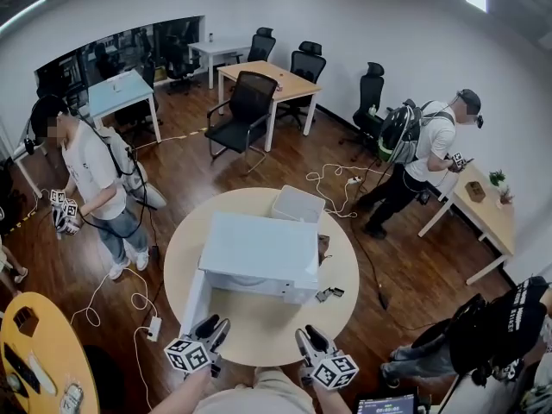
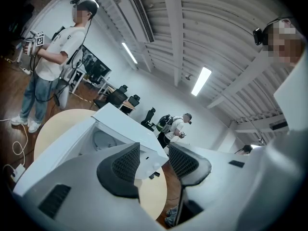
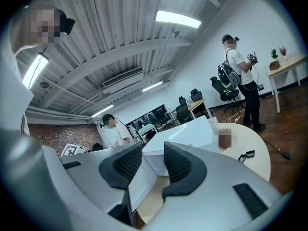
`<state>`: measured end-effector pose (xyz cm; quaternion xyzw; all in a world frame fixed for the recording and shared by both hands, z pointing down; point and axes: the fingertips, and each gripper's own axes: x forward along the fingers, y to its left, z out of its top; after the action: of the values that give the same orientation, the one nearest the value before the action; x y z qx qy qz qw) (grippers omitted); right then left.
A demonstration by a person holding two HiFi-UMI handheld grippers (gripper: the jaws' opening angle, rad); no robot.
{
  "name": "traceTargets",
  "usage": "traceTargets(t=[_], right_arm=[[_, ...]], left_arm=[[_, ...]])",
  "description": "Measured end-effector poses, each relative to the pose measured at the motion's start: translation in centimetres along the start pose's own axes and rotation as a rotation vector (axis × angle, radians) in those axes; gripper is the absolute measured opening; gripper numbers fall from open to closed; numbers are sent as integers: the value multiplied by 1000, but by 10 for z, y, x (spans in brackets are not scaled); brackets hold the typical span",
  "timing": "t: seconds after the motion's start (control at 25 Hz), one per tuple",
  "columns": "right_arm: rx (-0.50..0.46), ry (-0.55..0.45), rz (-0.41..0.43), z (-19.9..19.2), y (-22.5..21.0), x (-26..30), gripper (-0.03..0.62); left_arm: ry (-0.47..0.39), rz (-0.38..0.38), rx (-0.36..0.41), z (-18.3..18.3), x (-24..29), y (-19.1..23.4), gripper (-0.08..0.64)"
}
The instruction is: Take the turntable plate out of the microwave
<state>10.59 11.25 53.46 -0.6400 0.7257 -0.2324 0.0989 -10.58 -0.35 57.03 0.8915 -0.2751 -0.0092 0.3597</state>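
Nearest the camera, at the bottom edge of the head view, are the left gripper (image 1: pixel 216 323) and the right gripper (image 1: pixel 310 335). Both point up the frame toward the white microwave (image 1: pixel 259 248). It stands in the middle of a round table (image 1: pixel 341 261). Its door (image 1: pixel 193 304) is swung open to the lower left, near the left gripper. Neither gripper touches the microwave. A white box (image 1: pixel 297 203) stands just behind the microwave, and a small black object (image 1: pixel 329 293) lies at its right. A person (image 1: pixel 90 175) stands at the left of the frame and another person (image 1: pixel 423 153) at the right.

In the left gripper view, the jaws of the left gripper (image 2: pixel 154 150) stand apart with nothing between them. Beyond them the door (image 2: pixel 57 158) is open, and the turntable plate (image 2: pixel 102 141) shows as a pale round shape inside the microwave (image 2: pixel 122 121), left of centre.

In the right gripper view, the right gripper (image 3: pixel 153 150) has its jaws apart and holds nothing. The microwave (image 3: pixel 185 134) lies behind them, in the centre.
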Motion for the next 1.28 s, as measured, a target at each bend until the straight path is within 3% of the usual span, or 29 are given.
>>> traceTargets(t=[0.4, 1.28], right_arm=[[-9, 54, 77, 31, -27, 54, 140], [13, 156, 242, 27, -49, 124, 140]], left_arm=[[-19, 55, -15, 20, 43, -3, 196], [-100, 227, -33, 34, 47, 22, 196]])
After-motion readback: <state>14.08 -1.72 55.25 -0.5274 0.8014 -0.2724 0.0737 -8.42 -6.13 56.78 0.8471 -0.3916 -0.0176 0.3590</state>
